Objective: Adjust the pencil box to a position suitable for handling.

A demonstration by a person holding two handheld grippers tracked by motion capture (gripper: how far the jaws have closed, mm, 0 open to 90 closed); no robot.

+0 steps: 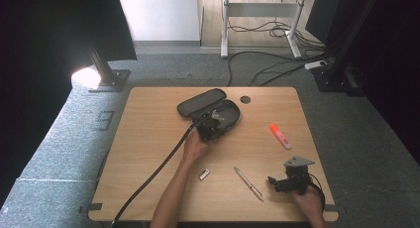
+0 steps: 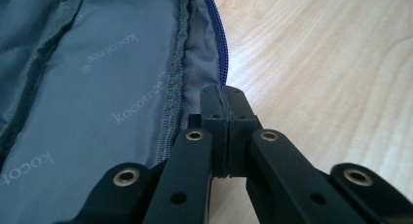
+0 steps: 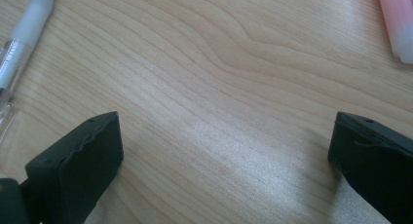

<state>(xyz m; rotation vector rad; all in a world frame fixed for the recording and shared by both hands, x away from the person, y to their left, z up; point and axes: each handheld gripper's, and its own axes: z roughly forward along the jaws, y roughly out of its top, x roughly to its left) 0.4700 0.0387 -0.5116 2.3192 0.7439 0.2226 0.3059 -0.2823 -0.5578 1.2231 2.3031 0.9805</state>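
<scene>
Pinching the front edge of the pencil case (image 1: 218, 116) with my left hand-held gripper (image 2: 226, 112); jaws are clamped together on the fabric rim just beside the blue zipper (image 2: 220, 48). Grey lining (image 2: 97, 87) sits to the left of the jaws in the left gripper view, bare desk (image 2: 331, 63) to the right.

Case lies open at the far middle of the desk, lid (image 1: 200, 102) flapped back, its edge touching the tray. High view is too small to tell what's inside, looks like nothing from the desk has gone in yet.

Right hand-held gripper (image 1: 277, 182) rests near the front right corner, jaws spread wide, nothing between them, just wood grain in the right gripper view.

Status, my read:
- Done: case open, edge held steady by the left.
- Left: loose items not yet packed. Pen (image 1: 248, 184) lies just left of the right hand-held gripper, orange highlighter (image 1: 280, 136) farther back on the right, small silver USB-stick-like thing (image 1: 204, 174) near my left forearm.
- All three well apart from the case.

Likely next: right picks up the pen, it's the nearest. Then zip shut.
</scene>
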